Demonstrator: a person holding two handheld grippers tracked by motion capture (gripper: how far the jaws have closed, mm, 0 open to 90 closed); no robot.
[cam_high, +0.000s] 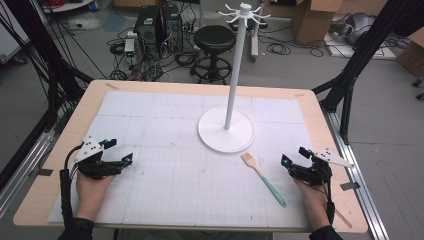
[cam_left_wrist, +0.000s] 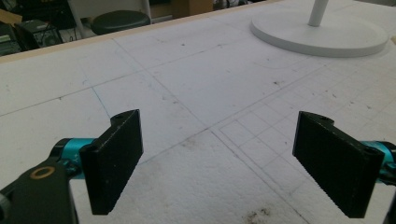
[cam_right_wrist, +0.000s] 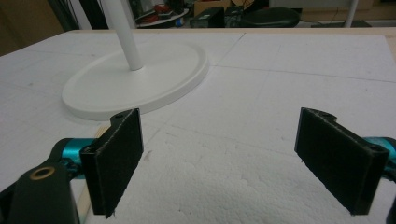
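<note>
High view: wooden-edged table (cam_high: 320, 107) covered with a white gridded foam mat (cam_high: 190, 165). Left gripper (cam_high: 118, 151) sits near the mat's left edge, fingers spread, nothing between them. Right gripper (cam_high: 294, 155) sits near the mat's right edge, fingers spread too, empty. Pastry brush with pale wooden head and long teal handle (cam_high: 264, 179) lies flat on the mat just left of the right gripper, bristle end toward the stand, handle running toward the near edge, not touched by either gripper. Tall white hook stand with a round disc base (cam_high: 226, 131) stands upright mid-table, just beyond the brush; hooks at the top carry nothing. Black round stool (cam_high: 214, 40) on the floor behind the table.

Left gripper view: both black fingers (cam_left_wrist: 114, 158) wide apart above bare mat (cam_left_wrist: 205, 84); stand base (cam_left_wrist: 322, 35) is up at top right, well apart.

Right gripper view: fingers (cam_right_wrist: 114, 161) wide apart, empty; stand base (cam_right_wrist: 140, 84) ahead to the left. A sliver of pale wood shows by the left finger, probably the brush head (cam_right_wrist: 99, 132), can't tell for sure.
</note>
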